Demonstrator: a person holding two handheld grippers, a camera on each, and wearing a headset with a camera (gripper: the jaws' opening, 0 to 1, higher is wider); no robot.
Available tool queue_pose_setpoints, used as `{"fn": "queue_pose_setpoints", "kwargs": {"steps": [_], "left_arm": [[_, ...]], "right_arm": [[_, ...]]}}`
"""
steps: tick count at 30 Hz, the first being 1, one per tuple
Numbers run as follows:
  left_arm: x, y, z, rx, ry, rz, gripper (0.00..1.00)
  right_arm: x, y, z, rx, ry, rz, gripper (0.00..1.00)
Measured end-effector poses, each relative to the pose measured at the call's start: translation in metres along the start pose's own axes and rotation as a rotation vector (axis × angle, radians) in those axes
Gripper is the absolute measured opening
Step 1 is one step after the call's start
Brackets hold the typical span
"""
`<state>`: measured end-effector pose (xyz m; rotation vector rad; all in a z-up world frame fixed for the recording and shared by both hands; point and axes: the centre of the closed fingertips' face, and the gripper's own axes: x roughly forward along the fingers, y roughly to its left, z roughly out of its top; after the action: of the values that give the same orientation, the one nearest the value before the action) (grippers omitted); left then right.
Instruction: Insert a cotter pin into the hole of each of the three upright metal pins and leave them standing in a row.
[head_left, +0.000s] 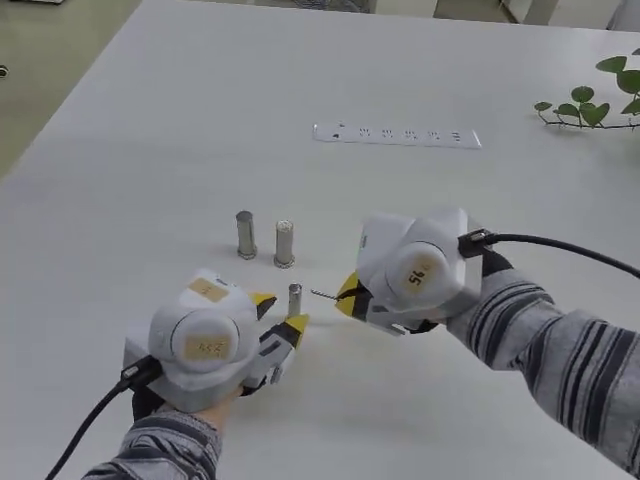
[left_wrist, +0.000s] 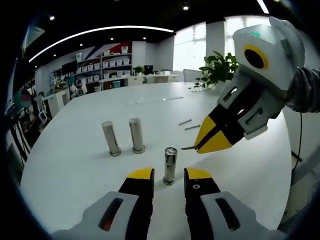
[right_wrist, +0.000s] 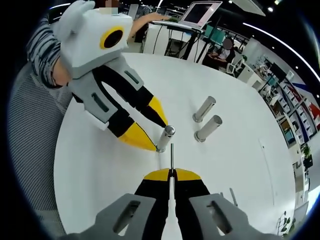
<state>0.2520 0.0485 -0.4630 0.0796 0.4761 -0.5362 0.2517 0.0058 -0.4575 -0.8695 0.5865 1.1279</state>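
Observation:
Three upright metal pins stand on the white table: two side by side (head_left: 246, 234) (head_left: 284, 244) and a third, nearer pin (head_left: 295, 299). My left gripper (left_wrist: 170, 175) is open, one yellow tip on each side of the base of the nearer pin (left_wrist: 170, 165), with gaps showing. My right gripper (right_wrist: 171, 173) is shut on a thin cotter pin (right_wrist: 171, 157). The cotter pin's free end points at the top of the nearer pin (right_wrist: 165, 138) and stops just short of it. In the head view the cotter pin (head_left: 323, 294) lies level between the right gripper (head_left: 345, 295) and that pin.
Two loose cotter pins (left_wrist: 185, 122) (left_wrist: 192, 127) lie on the table beyond the right gripper. A white power strip (head_left: 397, 135) lies farther back, and a plant sprig (head_left: 590, 105) sits at the far right edge. A cable trails from each gripper.

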Motion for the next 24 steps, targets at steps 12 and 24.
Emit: {"fn": "queue_pose_setpoints", "kwargs": {"steps": [12,24], "left_arm": [[0.011,0.001,-0.006,-0.029,0.019,0.023,0.14],[0.014,0.002,-0.007,-0.013,0.026,0.04,0.06]], "right_arm": [[0.003,0.003,0.008,-0.015,-0.013,0.019,0.0],[0.001,0.001,0.013,-0.027,-0.02,0.016,0.0]]}}
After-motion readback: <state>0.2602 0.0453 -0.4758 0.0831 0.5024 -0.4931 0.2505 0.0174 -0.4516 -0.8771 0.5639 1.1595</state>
